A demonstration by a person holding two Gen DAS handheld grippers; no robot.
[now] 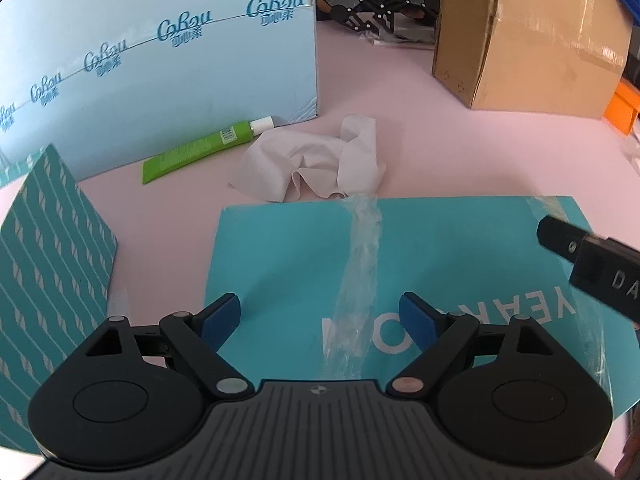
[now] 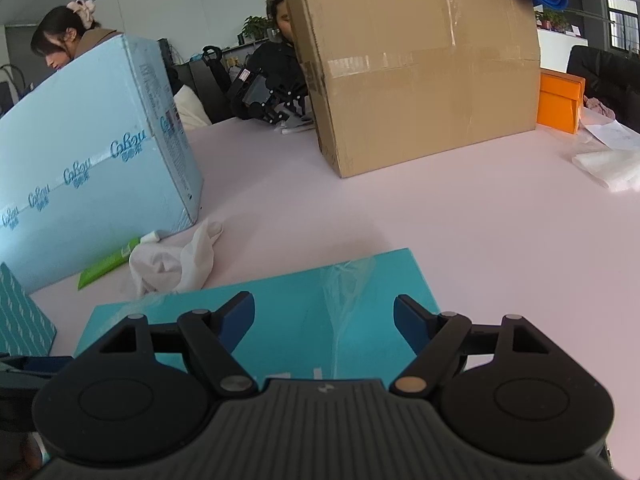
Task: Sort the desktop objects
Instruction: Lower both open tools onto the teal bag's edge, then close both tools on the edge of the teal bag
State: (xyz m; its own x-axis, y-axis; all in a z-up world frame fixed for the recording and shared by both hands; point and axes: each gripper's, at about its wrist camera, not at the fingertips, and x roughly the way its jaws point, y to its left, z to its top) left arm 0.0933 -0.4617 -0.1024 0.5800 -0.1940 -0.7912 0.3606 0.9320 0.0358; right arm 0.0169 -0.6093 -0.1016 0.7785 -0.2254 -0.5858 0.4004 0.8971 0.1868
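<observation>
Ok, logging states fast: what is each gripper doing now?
Left gripper: open, holding nothing.
Right gripper: open, holding nothing.

A green tube (image 1: 196,149) with a white cap lies flat on the pink counter (image 1: 460,152), its cap end touching the foot of the big pale-blue carton (image 1: 160,60) and its crimped end pointing away from it. Just beside the cap sits a crumpled white tissue (image 1: 320,160), bunched into soft folds, one corner standing up. The tissue's near edge touches the far edge of a flat teal box (image 1: 288,264), which lies face up with white lettering and a strip of wrinkled clear tape running down its middle. A second teal box with pale stripes (image 1: 48,264) stands tilted at the left, near the tube's crimped end.
</observation>
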